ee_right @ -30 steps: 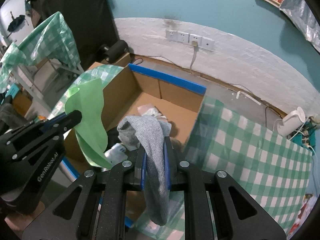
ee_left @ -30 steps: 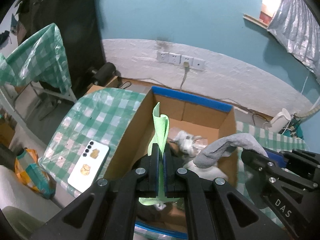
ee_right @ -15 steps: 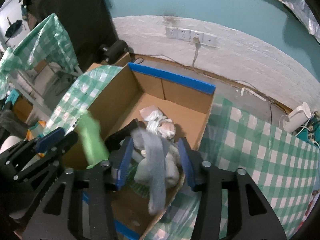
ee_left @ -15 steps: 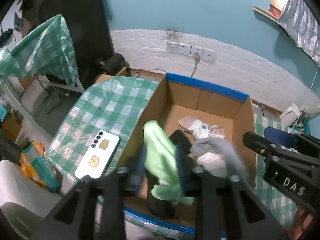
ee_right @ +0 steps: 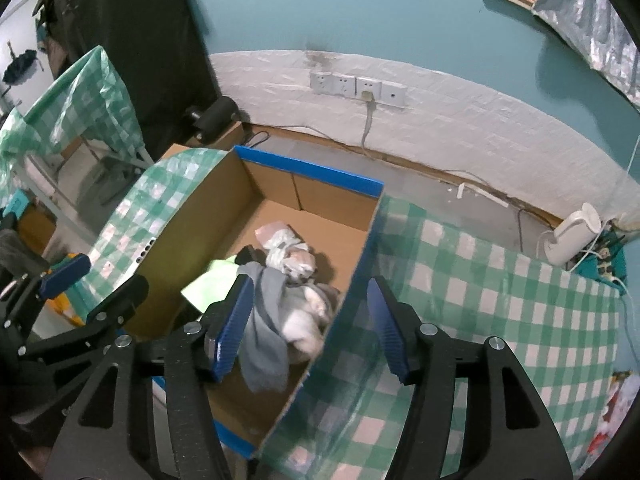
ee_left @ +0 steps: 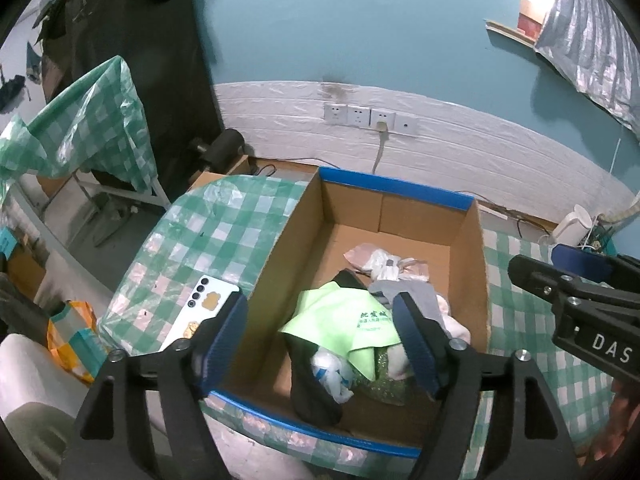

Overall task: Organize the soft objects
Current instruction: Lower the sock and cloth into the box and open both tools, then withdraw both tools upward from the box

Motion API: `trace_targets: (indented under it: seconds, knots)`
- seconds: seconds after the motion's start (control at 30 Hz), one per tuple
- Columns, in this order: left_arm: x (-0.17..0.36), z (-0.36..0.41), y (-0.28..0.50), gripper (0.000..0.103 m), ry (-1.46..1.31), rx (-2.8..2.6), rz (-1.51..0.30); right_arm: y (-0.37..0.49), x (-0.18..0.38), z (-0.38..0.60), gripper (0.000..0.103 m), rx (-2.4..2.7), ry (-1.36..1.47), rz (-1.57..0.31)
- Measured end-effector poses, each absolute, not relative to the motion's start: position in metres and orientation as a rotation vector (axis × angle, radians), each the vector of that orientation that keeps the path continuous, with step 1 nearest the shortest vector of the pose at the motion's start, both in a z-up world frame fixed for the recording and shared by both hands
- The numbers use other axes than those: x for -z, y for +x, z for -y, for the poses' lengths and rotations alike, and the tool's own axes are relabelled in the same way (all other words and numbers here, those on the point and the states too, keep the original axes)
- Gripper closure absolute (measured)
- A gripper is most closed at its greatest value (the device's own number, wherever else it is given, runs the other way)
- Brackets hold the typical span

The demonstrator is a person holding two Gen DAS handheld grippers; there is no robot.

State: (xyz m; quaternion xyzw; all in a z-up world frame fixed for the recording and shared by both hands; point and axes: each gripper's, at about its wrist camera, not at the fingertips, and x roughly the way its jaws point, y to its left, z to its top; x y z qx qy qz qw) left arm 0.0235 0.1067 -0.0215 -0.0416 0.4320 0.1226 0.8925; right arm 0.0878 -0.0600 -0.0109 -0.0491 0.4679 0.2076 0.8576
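Both hand-held grippers now gape empty, green cloth [ee_left: 344, 320] and grey sock [ee_right: 266, 320] dropped into box [ee_left: 280, 256].

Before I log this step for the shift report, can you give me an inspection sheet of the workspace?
Surface: green checked tablecloth on both sides of the box.
Job's things: green cloth and grey sock lie inside the cardboard box, on a pile of other soft items.
Clutter: white phone lies on the cloth, left of the box.
Grippers: left tool open and empty; right tool open and empty, both above the box.
Cables: one plug with its cord in the wall sockets; more cords along the wall base.
Surroundings: teal wall, white kettle at right.
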Motion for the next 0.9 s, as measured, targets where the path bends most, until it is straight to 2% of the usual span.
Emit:
trace_targets:
  seconds: [0.17,0.63,0.9]
  knots:
    - [0.014,-0.101,0.019,0.017,-0.073,-0.236,-0.877,0.079,0.001,0.076,0.042,-0.419,-0.107,-0.96]
    - [0.011,-0.083,0.005,0.016,-0.038,-0.166,-0.857,0.055,-0.017,0.113,0.038,-0.373,-0.115,-0.911]
    - [-0.001,-0.066,-0.005,0.016,0.034,-0.161,-0.784,0.044,-0.023,0.133,0.038,-0.358,-0.1,-0.889]
